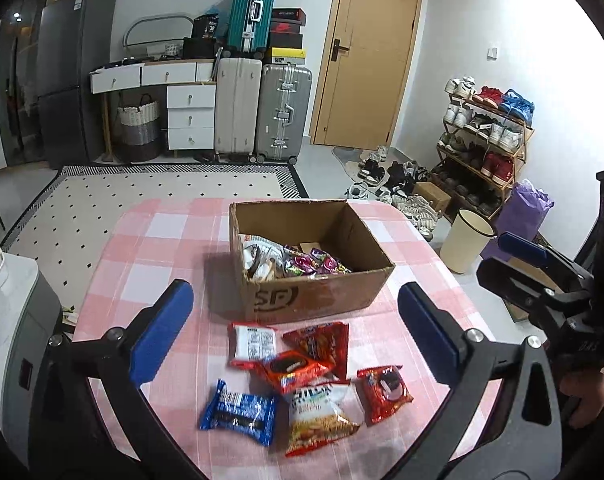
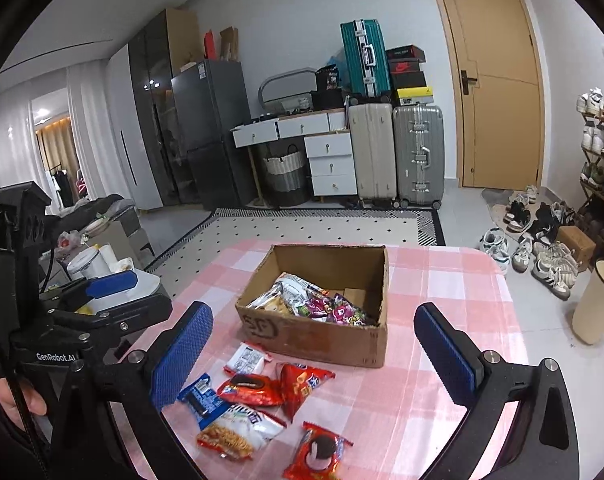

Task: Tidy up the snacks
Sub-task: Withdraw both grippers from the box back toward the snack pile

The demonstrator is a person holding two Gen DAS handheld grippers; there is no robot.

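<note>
Both grippers, left (image 1: pixel 295 332) and right (image 2: pixel 313 352), gape wide, empty.
Six snack packets (image 1: pixel 298 376) lie near the table's front edge before the part-filled cardboard box (image 1: pixel 314 292).

Left gripper (image 1: pixel 296 330), right gripper (image 2: pixel 314 354) agape

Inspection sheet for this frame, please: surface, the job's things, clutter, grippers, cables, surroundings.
Surface: table under a pink-and-white checked cloth.
Job's things: open cardboard box partly filled with snack packets; six loose packets in front of it, among them a blue packet, a noodle-snack bag and a red cookie packet lying apart to the right.
Clutter: nothing seen on the table besides these.
Grippers: left hand-held gripper and right hand-held gripper both open and empty, above the loose packets.
Cables: a thin dark cord by the left hand-held gripper's handle.
Surroundings: suitcases, drawer unit, door, shoe rack, cream bin.
</note>
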